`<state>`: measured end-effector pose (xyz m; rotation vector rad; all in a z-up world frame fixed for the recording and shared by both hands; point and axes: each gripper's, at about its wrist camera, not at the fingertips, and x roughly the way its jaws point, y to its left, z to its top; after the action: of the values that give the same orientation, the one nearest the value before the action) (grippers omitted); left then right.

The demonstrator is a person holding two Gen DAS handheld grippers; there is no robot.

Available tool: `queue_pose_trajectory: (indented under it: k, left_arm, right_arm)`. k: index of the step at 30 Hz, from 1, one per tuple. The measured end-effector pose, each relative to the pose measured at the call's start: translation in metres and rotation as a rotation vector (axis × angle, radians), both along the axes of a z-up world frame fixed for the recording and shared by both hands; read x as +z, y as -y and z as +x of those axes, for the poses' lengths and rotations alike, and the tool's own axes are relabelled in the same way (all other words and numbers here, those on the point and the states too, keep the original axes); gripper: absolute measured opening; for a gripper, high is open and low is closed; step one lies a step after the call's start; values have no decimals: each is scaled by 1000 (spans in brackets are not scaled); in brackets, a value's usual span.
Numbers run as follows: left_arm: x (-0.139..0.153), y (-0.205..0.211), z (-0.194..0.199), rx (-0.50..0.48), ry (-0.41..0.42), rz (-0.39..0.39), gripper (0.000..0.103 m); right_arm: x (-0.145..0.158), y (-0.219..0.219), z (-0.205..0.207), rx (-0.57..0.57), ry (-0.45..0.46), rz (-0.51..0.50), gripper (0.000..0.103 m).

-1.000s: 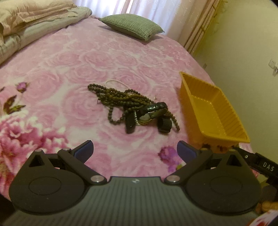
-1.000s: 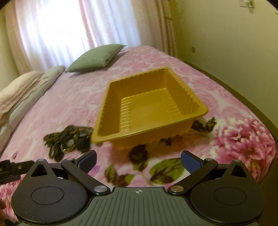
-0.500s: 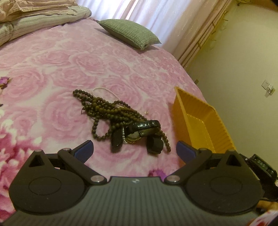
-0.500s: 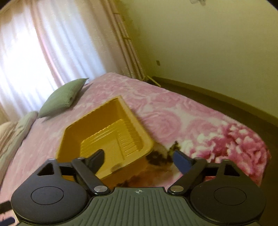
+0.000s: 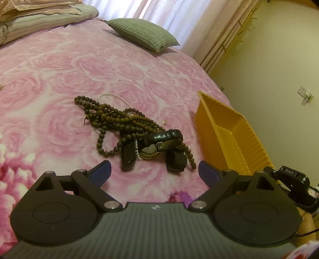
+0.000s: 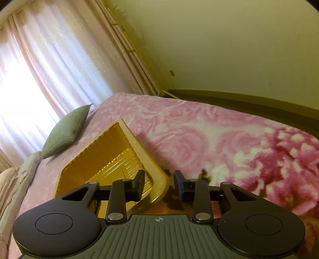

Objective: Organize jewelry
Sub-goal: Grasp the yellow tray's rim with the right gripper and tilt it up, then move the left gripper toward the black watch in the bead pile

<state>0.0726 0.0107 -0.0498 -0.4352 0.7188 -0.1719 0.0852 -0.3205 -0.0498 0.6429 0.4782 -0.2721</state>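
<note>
A pile of jewelry lies on the pink rose bedspread: dark brown bead strands (image 5: 117,119), a thin pearl strand (image 5: 113,98), and a black-strapped watch (image 5: 159,143). A tiny bead (image 5: 164,122) lies apart to the right. My left gripper (image 5: 154,172) is open and empty just in front of the pile. A yellow ribbed tray (image 5: 229,137) stands to the right. In the right wrist view my right gripper (image 6: 159,185) has its fingers half closed around the near corner of the tray (image 6: 139,151), one finger inside, one outside, with gaps still showing.
A green pillow (image 5: 143,33) lies at the far side of the bed, with folded bedding (image 5: 39,18) at the far left. Curtains (image 6: 49,59) hang behind. The bed edge and a yellow wall (image 5: 269,69) are right of the tray.
My left gripper moved closer to the jewelry pile. My right gripper moved onto the tray's near corner and its fingers narrowed around the rim.
</note>
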Motion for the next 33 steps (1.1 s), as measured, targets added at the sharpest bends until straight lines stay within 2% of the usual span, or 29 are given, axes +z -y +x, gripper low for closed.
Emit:
queue_pose_trajectory:
  k: [2,4,26,30,33]
  left_arm:
    - [0,0,0,2,0,1,93]
    - [0,0,0,2,-2,1,93]
    - [1,2,-3,-8,0,-2,93]
    - [3,2,-3,-13,2,1,93]
    - [4,2,-3,-17,5,3,93]
  right_arm:
    - [-1,-1,2,6,10,7,19]
    - [-2,-2,4,4,17,11,16]
    - [-1,7,17,43,18,-1,19]
    - [6,0,16,67,11,-75,18]
    - [12,-10,14,102,14,-129,13]
